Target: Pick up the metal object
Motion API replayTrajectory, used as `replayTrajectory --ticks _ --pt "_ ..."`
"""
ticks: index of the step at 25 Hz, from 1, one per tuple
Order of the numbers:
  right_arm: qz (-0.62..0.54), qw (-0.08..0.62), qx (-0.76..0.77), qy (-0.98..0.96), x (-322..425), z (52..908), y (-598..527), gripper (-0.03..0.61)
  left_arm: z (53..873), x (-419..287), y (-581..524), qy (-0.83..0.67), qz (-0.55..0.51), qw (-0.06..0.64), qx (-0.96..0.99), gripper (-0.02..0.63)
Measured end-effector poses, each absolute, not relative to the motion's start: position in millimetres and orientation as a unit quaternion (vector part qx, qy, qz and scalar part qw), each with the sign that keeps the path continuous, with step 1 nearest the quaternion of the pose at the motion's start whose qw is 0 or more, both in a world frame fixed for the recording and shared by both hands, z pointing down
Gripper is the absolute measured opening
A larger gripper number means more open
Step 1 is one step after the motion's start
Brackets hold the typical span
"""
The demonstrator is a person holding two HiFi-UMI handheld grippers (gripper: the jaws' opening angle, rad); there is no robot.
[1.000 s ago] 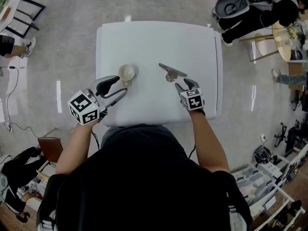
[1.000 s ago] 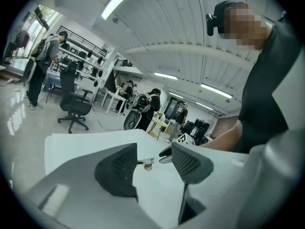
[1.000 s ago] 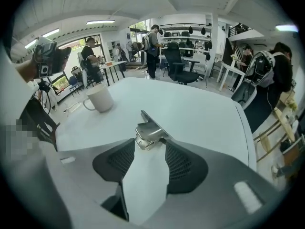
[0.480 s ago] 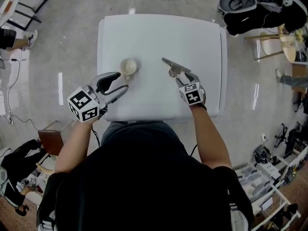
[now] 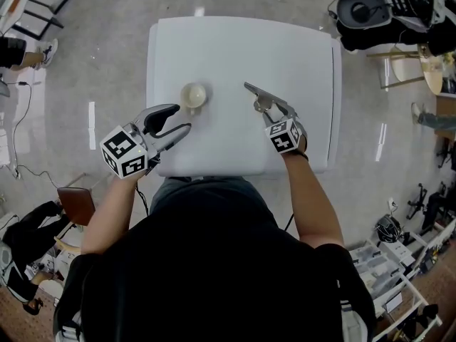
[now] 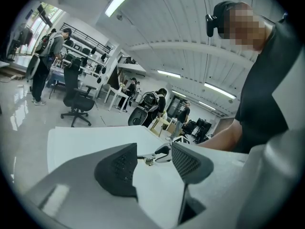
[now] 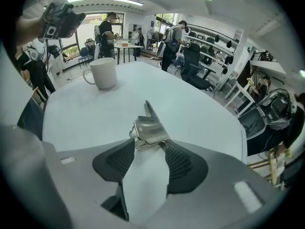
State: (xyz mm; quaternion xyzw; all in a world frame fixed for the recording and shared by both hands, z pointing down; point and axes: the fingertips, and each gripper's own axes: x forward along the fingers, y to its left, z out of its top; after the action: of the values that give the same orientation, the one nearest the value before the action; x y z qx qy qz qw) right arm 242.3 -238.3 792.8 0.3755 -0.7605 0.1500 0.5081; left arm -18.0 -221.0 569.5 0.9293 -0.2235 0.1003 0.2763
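Note:
The metal object (image 5: 260,100), a flat shiny clip with a long blade, lies on the white table (image 5: 228,41) right of centre. My right gripper (image 5: 275,113) is open right at its near end. In the right gripper view the metal object (image 7: 147,127) sits just at the tips of the black ribbed pads (image 7: 180,161), which flank its near end without closing on it. My left gripper (image 5: 182,117) hovers open at the table's front left, empty. Between its pads (image 6: 119,168) the left gripper view shows the metal object (image 6: 151,159) far off.
A cream mug (image 5: 192,95) stands on the table left of centre, just beyond my left gripper; the same mug (image 7: 103,73) appears at the far left of the right gripper view. Black chairs (image 5: 370,6), a wooden stool (image 5: 420,59) and people ring the table.
My right gripper has slid forward across the table until its open tips reach the metal object's near end. The left gripper has stayed about where it was.

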Motion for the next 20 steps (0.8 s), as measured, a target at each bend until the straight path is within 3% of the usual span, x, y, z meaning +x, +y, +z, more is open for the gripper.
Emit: replayTrajectory --ticks 20 --pt "0.085 0.550 0.367 -0.745 237.8 801.4 -247.3 0.232 574.3 -12.9 -219.5 -0.217 0.100 0.287 0.928 0.224"
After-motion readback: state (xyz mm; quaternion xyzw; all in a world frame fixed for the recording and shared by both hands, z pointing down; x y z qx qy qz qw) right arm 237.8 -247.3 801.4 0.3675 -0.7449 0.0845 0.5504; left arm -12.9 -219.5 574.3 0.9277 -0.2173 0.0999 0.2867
